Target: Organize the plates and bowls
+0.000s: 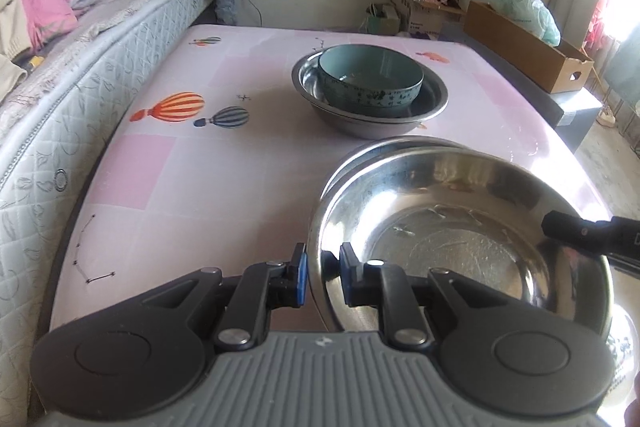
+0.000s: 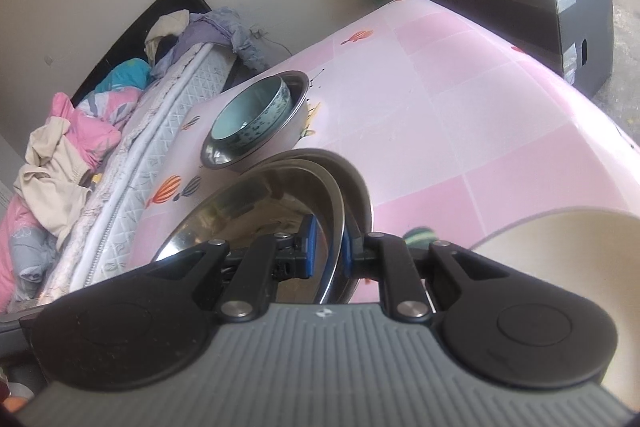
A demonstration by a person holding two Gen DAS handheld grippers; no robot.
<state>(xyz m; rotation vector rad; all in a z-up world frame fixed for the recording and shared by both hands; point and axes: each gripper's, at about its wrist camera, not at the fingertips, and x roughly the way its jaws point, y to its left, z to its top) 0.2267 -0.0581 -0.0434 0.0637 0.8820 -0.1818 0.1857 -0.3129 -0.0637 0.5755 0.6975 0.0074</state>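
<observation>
Daylight pours in from the window (image 1: 624, 7) on the right and blows out that corner to white. Steel bowl (image 1: 460, 239) throws glare and mirror reflections. Pink tablecloth (image 1: 200, 167) looks washed out, soft shadows. Heavy fisheye bending at the edges, slightly soft overall.

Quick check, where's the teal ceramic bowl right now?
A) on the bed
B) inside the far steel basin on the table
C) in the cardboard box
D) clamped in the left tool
B: the teal bowl sits nested inside the far steel basin on the pink table, away from both tools.
</observation>
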